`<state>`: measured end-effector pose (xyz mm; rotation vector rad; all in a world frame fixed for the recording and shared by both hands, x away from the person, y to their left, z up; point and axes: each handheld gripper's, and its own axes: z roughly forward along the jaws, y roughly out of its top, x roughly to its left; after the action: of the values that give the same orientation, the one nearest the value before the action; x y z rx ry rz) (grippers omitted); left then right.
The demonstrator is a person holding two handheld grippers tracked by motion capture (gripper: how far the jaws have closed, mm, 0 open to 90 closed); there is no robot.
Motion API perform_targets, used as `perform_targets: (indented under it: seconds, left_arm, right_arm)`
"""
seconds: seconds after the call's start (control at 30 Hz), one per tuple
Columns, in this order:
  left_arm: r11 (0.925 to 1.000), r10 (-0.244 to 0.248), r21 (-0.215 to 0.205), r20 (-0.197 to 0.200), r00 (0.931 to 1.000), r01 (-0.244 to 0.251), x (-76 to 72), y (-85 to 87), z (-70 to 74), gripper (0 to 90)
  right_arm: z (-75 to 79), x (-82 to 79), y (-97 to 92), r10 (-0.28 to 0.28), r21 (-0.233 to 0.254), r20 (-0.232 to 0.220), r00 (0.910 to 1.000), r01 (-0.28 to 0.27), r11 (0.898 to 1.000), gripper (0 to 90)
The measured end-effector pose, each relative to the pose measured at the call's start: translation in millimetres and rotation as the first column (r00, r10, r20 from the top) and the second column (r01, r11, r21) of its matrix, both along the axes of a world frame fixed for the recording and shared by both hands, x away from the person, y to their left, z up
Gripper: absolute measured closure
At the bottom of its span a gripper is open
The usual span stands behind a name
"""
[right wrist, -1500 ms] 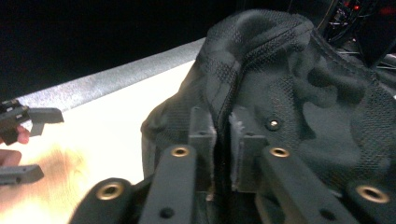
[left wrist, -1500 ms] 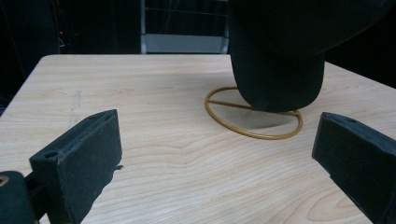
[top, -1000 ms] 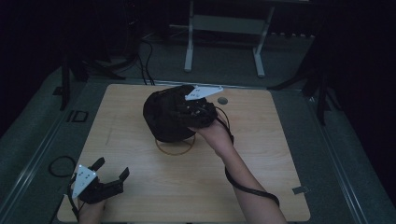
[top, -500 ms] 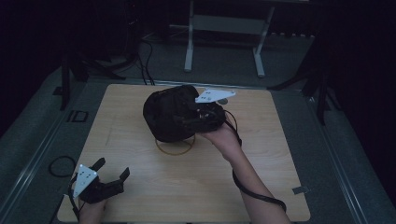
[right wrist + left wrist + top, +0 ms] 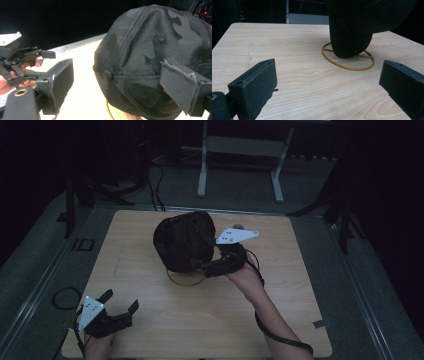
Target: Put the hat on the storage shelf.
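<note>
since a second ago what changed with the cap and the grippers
The right gripper has just been opening its jaws and let go of the black cap; the hand drew back a little toward the right, jaws now apart beside the cap. The cap sits as before on its gold wire stand. The left gripper rests open at the table's near left corner, unmoved.

A pale wooden table [image 5: 150,330] and metal frame legs [image 5: 202,165] behind.

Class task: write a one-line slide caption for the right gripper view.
Open right gripper beside a black cap on a gold wire stand, left gripper beyond.
</note>
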<state>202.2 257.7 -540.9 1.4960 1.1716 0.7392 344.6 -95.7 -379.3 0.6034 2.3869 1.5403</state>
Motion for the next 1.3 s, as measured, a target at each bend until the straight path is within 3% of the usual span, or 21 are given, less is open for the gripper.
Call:
perform_targets:
  seconds: [0.27,0.7,0.83,1.13,1.3]
  left_arm:
    - [1.0000,-0.002,-0.001,-0.004,1.0000,0.002,0.2,1.5,-1.1,2.1]
    - [1.0000,-0.005,0.000,-0.003,1.0000,0.005,0.1,0.6,-1.4,2.1]
    - [1.0000,-0.006,-0.003,-0.008,1.0000,0.006,0.3,0.2,-2.0,2.1]
    - [0.9999,-0.013,0.001,-0.009,0.9999,0.013,0.6,-0.6,-2.6,2.2]
    - [0.9999,-0.012,0.004,-0.011,0.9999,0.012,0.5,-1.4,-2.7,2.1]
  right_arm:
    - [-15.4,-4.2,-6.8,-0.001,-0.030,0.026,0.9997,0.002,1.000,12.2]
    - [-40.6,-12.0,-19.5,-0.004,-0.029,0.013,0.9999,0.005,1.000,12.5]
    - [-51.3,-15.2,-23.3,0.008,-0.046,0.036,0.9993,-0.006,0.999,13.3]
    - [-72.9,-19.1,-33.5,0.012,-0.049,-0.012,0.9999,-0.012,0.999,13.3]
    - [-85.4,-21.3,-40.2,0.000,-0.058,-0.014,0.9999,-0.001,0.998,13.2]
